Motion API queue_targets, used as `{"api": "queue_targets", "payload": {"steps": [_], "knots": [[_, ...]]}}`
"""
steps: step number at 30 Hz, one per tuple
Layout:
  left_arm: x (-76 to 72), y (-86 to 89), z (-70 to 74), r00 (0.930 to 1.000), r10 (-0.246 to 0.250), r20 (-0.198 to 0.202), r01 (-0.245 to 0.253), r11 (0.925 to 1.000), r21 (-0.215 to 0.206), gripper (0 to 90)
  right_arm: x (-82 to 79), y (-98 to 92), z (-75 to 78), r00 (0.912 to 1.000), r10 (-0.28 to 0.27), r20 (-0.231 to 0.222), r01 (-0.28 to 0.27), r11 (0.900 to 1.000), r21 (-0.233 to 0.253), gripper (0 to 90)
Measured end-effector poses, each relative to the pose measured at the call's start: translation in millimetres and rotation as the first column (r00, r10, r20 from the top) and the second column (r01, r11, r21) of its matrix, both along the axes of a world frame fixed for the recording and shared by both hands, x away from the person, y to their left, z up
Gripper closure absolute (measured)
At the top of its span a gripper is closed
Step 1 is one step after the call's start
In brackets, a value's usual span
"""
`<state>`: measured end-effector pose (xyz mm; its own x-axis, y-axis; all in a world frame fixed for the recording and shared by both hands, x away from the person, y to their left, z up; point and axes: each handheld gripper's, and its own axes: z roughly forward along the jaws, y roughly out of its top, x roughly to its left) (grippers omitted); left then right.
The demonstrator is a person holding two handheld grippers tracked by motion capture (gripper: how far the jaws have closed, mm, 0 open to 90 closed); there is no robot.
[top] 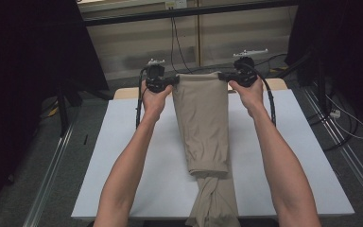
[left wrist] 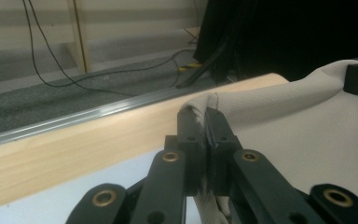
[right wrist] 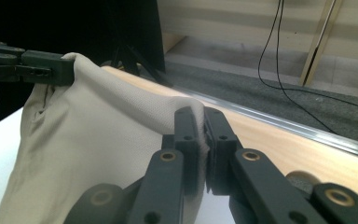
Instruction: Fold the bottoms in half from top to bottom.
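Observation:
A beige garment, folded lengthwise, runs down the middle of the white table; its near end hangs over the front edge. My left gripper is shut on its far left corner, and my right gripper is shut on its far right corner, both lifted near the table's far edge. In the left gripper view the jaws pinch the cloth at the left gripper tip. In the right gripper view the right gripper clamps the fabric, with the other gripper holding the opposite corner.
A wooden strip lines the table's far edge. Metal floor rails run along both sides of the table. Black cables trail on the grey floor behind, and dark curtains stand at both sides.

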<state>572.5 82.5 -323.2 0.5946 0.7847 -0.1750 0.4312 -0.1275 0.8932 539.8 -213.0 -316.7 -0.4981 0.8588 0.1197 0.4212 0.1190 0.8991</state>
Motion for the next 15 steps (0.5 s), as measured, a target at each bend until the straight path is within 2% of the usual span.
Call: {"api": "queue_targets", "payload": {"steps": [2, 4, 5, 6, 7, 8, 9, 10, 11, 13, 15], "knots": [[2.9, -1.5, 3.3, 1.0, 0.007, -0.001, -0.007, 0.9998, -0.019, 86.6, 4.4, 1.2, 6.0, 0.9998, -0.016, 0.007, 0.016, 1.0, -0.004, 85.8], [7.0, -2.5, 3.1, 0.9999, 0.016, 0.001, -0.015, 0.9999, -0.005, 86.4, 9.3, 2.5, 8.9, 0.9995, -0.031, 0.008, 0.031, 1.0, -0.001, 85.1], [9.2, -2.6, 0.3, 0.9998, 0.017, -0.014, -0.017, 0.9997, -0.017, 85.4, 12.2, 2.8, 8.0, 0.999, -0.045, 0.007, 0.045, 0.999, -0.01, 79.6], [10.8, -4.0, -5.4, 0.9985, 0.047, -0.029, -0.047, 0.9989, -0.004, 78.5, 14.4, 2.7, 5.8, 0.9963, -0.085, 0.009, 0.085, 0.996, -0.015, 62.7], [11.4, -4.9, -9.6, 0.9973, 0.065, -0.034, -0.065, 0.9978, 0.011, 57.7, 16.4, 2.0, 1.3, 0.9917, -0.129, -0.003, 0.129, 0.992, -0.007, 46.7], [11.8, -5.8, -14.9, 0.996, 0.078, -0.044, -0.076, 0.9963, 0.039, 40.9, 17.3, 1.4, -2.1, 0.9896, -0.142, -0.02, 0.142, 0.99, -0.005, 40.5], [11.1, -5.6, -20.0, 0.9963, 0.067, -0.054, -0.064, 0.9965, 0.055, 38.1, 17.6, 0.9, -6.7, 0.9896, -0.137, -0.043, 0.137, 0.99, -0.019, 39.4], [9.8, -5.5, -25.1, 0.9968, 0.052, -0.06, -0.049, 0.9974, 0.054, 37.4, 16.5, 0.8, -10.9, 0.9898, -0.133, -0.052, 0.131, 0.991, -0.038, 37.1], [7.7, -5.5, -29.2, 0.9973, 0.04, -0.061, -0.036, 0.9972, 0.066, 34.3, 14.4, 0.3, -15.0, 0.9898, -0.135, -0.046, 0.133, 0.99, -0.046, 33.9], [1.7, -5.2, -34.2, 0.9977, 0.043, -0.053, -0.037, 0.9935, 0.108, 28.2, 8.1, -1.4, -22.6, 0.9918, -0.12, -0.046, 0.119, 0.993, -0.026, 33.5], [-5.5, -2.5, -36.9, 0.998, 0.039, -0.049, -0.034, 0.9944, 0.1, 21.8, 0.5, -2.6, -30.4, 0.9923, -0.114, -0.049, 0.112, 0.993, -0.038, 32.2]]}}
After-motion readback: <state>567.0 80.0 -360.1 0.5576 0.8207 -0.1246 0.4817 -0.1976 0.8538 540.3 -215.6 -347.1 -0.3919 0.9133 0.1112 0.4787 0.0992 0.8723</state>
